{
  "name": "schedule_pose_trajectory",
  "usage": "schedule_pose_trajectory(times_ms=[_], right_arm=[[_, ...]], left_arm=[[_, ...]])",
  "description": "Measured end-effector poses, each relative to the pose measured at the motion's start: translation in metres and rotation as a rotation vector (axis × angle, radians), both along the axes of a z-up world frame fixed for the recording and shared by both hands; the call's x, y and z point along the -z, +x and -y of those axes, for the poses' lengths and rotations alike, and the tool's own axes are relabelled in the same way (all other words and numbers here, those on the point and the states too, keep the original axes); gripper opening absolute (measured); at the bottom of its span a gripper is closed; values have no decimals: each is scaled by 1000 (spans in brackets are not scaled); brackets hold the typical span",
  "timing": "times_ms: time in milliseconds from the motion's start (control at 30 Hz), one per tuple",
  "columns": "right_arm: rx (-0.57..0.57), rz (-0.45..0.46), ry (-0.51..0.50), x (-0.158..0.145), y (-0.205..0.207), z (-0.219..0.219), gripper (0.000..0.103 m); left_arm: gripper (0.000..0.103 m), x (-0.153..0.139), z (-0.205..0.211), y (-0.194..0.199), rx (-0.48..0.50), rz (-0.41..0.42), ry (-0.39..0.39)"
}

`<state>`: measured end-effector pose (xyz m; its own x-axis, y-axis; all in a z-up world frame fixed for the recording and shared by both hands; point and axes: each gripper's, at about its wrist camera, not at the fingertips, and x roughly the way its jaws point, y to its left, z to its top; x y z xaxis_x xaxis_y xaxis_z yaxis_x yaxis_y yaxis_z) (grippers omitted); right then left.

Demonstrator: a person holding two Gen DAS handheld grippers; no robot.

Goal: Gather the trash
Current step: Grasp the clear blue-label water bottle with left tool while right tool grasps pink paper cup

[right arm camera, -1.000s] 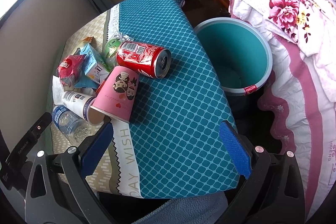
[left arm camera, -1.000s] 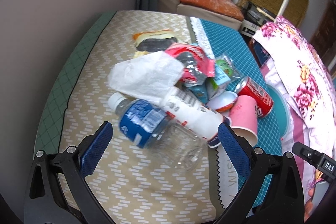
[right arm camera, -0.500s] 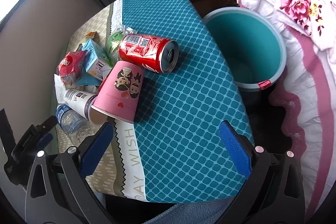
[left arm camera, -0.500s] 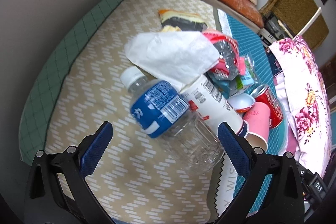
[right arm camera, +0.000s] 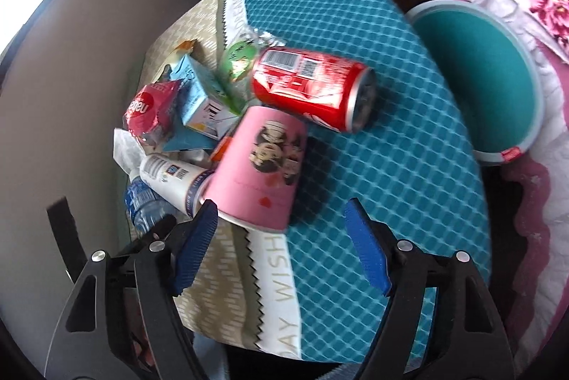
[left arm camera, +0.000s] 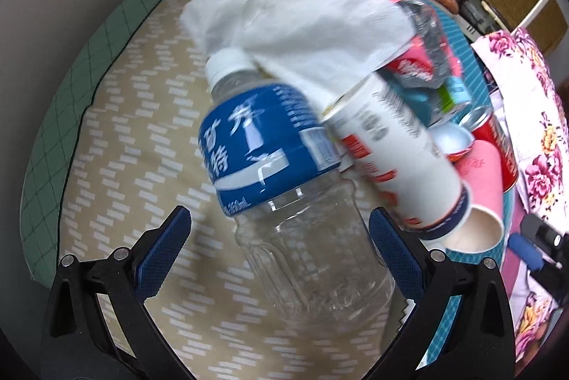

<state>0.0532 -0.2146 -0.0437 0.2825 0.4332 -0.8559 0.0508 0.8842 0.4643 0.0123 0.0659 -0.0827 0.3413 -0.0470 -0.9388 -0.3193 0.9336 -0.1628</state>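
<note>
The left tool [left arm camera: 279, 243] stands wide apart, its pads on both sides of the clear bottle [left arm camera: 284, 188], not yet touching it. A second ago the bottle was small and further ahead; now it fills the view, so the tool has come close, and I judge a grasp is next. The right tool [right arm camera: 281, 243] is also apart, now nearer the pink cup [right arm camera: 263, 166]. The can [right arm camera: 313, 88] lies behind on the desk [right arm camera: 391, 166], the bin [right arm camera: 476, 88] beside it.
</note>
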Motion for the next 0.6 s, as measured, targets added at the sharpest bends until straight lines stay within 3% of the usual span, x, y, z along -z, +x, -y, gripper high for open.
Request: schedule_pose_trajectory(times_ms=[433, 467, 600], right_arm=[[-30, -74, -49, 23, 30, -37, 71], [-32, -76, -49, 25, 30, -39, 65], [-55, -33, -80, 19, 27, -46, 61]], left_arm=[[100, 0, -13, 1, 67, 20, 6], [100, 0, -12, 4, 71, 21, 7], [100, -1, -12, 7, 86, 29, 22]])
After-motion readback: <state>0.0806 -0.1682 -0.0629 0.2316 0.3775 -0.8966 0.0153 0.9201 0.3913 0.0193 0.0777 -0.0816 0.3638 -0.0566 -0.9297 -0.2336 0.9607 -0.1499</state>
